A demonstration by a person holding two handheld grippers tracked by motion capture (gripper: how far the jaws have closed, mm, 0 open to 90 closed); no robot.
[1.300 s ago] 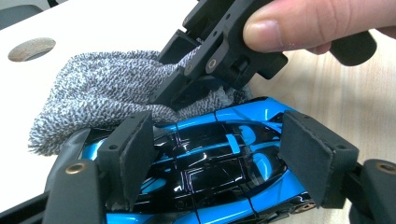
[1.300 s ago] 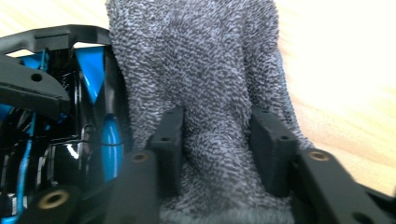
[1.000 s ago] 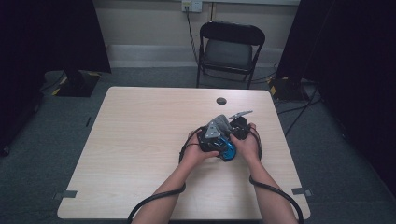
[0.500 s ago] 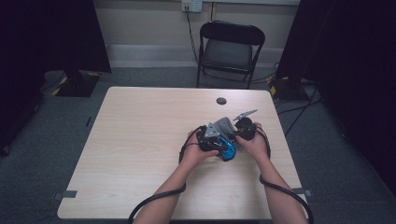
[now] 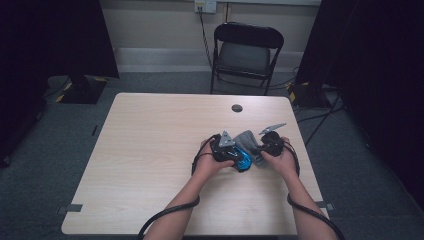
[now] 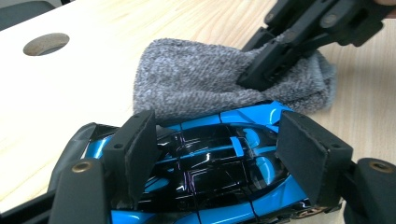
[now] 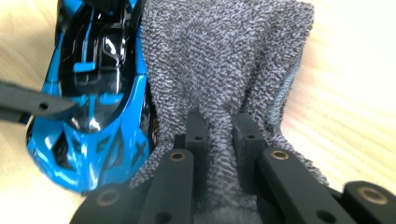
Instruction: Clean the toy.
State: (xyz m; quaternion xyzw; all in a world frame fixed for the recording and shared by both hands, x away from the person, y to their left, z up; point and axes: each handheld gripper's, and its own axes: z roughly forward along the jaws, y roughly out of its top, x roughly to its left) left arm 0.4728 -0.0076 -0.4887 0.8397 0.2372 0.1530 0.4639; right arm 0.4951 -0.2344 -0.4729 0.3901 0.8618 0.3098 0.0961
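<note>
I am clamping the blue toy car (image 6: 205,172) in my left tool (image 6: 215,154) — wiping it with the grey cloth (image 7: 224,70) pinched in my right tool (image 7: 223,135) — next, a steady stroke across its roof.

We lose the toy car's (image 6: 205,163) near end past the left gripper view's 6 o'clock edge. The grey cloth (image 7: 224,70) hides its flank at 3 o'clock. High view: car (image 5: 243,161) too small for detail.
</note>
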